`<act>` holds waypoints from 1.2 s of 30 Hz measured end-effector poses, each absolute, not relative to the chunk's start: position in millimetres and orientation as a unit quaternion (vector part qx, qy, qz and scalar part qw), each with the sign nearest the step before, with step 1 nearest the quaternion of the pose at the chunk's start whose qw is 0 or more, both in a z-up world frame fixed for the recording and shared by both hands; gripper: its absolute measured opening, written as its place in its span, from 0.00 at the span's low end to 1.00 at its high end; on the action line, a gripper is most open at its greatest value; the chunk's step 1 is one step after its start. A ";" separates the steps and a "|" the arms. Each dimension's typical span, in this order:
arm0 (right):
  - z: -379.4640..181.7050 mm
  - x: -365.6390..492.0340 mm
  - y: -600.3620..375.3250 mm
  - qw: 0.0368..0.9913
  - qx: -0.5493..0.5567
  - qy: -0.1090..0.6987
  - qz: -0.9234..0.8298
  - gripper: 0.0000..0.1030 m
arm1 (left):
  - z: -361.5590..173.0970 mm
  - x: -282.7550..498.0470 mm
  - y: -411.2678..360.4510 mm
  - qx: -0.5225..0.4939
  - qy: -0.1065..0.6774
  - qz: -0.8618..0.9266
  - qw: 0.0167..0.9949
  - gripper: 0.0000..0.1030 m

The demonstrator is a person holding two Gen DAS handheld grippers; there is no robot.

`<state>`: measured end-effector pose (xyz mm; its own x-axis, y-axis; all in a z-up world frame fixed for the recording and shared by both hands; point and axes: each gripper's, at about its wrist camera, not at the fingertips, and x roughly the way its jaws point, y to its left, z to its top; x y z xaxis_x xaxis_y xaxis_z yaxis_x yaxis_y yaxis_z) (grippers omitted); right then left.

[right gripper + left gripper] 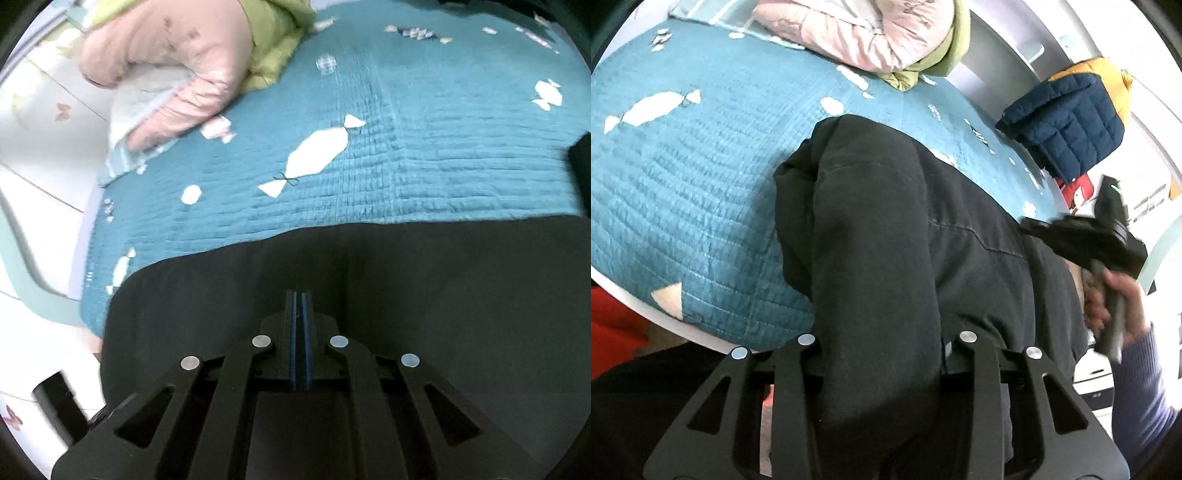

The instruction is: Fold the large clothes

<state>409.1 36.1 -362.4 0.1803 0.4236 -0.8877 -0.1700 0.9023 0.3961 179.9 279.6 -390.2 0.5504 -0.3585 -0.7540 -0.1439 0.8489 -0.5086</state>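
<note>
Bedspread [683, 177], teal and quilted with white candy shapes, fills most of both views and is the working surface. Across the lower middle of the left wrist view lies the black garment [886, 229], bulky and dark, with a thick fold of it rising straight into the left gripper [882, 354]; its fingers stand part way apart with that fold wedged between them, clamped on the cloth. In the right wrist view the same black garment [332, 266] spreads across the lower half of the frame, its edge running level over the bedspread [406, 166]. The right gripper [301, 306] has its fingers pressed together; whether a thin edge of cloth is pinched there I cannot tell.

A pink jacket [857, 33] and a green garment [945, 48] sit at the top of the frame, a navy and yellow jacket [1071, 125] at the upper right.

To fold well, I judge both hands should lift level, keep the edge taut between them, and lay it square so no bulge bunches under the fold.
</note>
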 end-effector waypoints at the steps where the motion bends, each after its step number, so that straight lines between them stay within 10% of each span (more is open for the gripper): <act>1: -373.5 413.7 39.3 0.754 0.100 0.621 0.190 0.00 | -388.5 180.4 279.7 -0.265 0.468 -0.067 0.840 0.34; 36: -362.1 235.8 -70.4 0.732 0.177 0.619 0.224 0.06 | -251.6 204.0 118.3 -0.087 0.380 -0.204 0.898 0.34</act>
